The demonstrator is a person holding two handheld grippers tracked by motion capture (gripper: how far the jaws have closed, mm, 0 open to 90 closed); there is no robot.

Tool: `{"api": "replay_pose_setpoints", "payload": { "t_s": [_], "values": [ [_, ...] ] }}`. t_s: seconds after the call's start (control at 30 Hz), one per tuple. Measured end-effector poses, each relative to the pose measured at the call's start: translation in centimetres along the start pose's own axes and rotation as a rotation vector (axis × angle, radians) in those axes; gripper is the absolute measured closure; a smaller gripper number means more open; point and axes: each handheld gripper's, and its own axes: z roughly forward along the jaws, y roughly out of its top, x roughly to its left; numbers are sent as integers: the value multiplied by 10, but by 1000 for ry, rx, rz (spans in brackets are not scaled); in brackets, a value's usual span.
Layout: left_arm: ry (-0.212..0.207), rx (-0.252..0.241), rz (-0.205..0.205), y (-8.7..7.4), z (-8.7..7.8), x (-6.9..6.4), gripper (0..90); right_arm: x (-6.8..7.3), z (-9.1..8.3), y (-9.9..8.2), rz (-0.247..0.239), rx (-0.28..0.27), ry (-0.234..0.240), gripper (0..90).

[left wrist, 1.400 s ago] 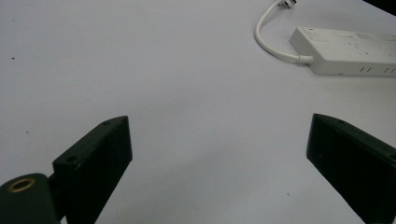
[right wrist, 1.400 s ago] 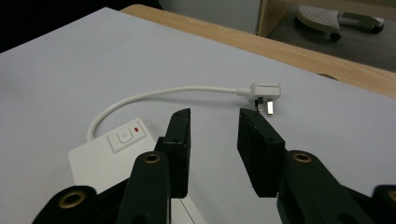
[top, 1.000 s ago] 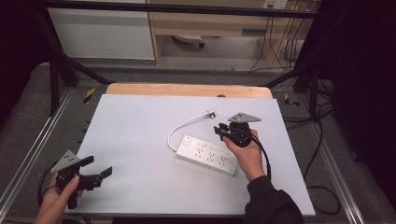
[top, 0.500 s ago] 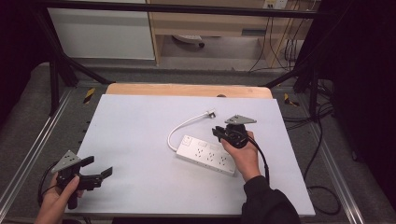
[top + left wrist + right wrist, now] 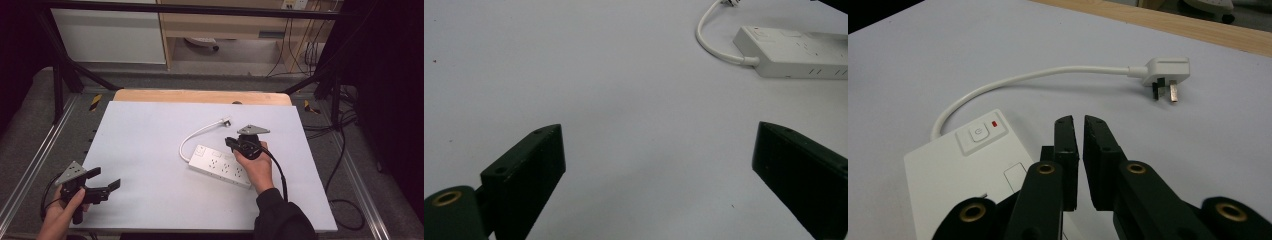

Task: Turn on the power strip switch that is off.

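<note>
Now right gripper (image 5: 1080,125) closed empty over power strip (image 5: 220,165), left gripper (image 5: 102,180) unmoved

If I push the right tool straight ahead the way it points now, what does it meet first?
Probably bare mat. The right tool, jaws nearly together with nothing between, aims between the power strip's switch and the plug; the cord crosses farther along. Depth is hard to judge.

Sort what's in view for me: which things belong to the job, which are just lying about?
In the job:
white power strip
its plug
right gripper, shut and empty, beside the strip's switch end

Lying about:
left gripper, open, idle at the table's near left corner
floor cables
</note>
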Motion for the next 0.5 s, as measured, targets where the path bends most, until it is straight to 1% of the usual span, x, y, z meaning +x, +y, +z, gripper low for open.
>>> {"api": "replay_pose_setpoints", "payload": {
  "t_s": [0.17, 0.33, 0.4, 0.5],
  "values": [
    [1, 0, 1, 0, 0, 0, 70, 0, 2, -2, -6, 2, 1, 880],
    [1, 0, 2, 0, 0, 0, 70, 2, 3, -5, 1, 2, 3, 900],
    [-1, -1, 3, 0, 0, 0, 70, 2, 4, -7, 11, -1, 1, 900],
    [1, -2, 5, 0, 0, 0, 70, 2, 5, -11, 19, 10, -3, 900]
  ]
}}
